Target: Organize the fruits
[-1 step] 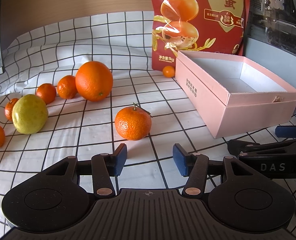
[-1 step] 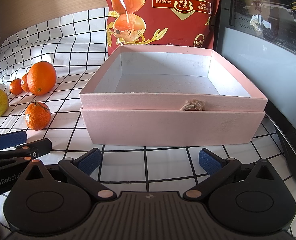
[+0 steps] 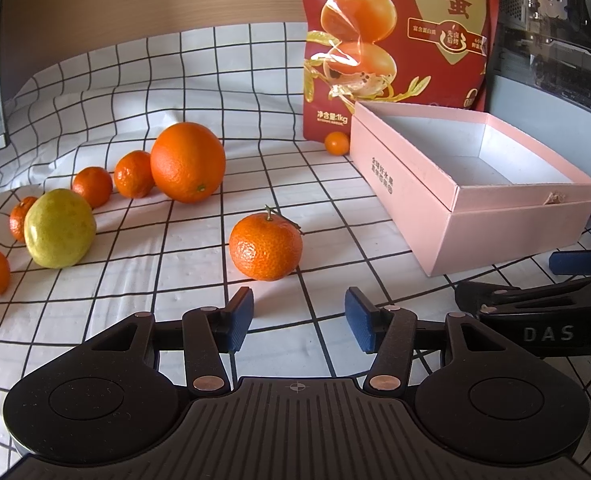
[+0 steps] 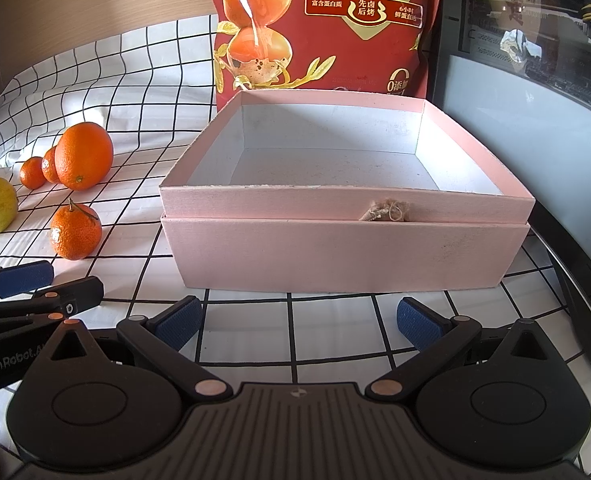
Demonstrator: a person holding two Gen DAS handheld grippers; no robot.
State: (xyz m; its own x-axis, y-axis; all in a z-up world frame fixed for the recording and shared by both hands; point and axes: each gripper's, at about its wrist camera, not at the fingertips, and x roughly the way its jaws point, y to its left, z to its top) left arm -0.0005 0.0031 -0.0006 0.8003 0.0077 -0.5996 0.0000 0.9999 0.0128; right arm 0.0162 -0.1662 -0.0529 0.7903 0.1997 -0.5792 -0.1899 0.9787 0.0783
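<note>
Nothing boxed yet: pink cardboard box [image 4: 347, 248] empty, stemmed orange mandarin [image 3: 266, 243] nearest, both hand-held grippers [image 3: 298, 312] [image 4: 298, 322] spread, holding nothing.

Ahead and left of the left claw sit one large orange [image 3: 187, 162], one yellow-green fruit [image 3: 59, 234], and six small mandarins [image 3: 265, 246], with perhaps a seventh cut off at the left edge. To the right stands one pink box [image 3: 475, 216], with one red bag [image 3: 395, 48] behind it.
</note>
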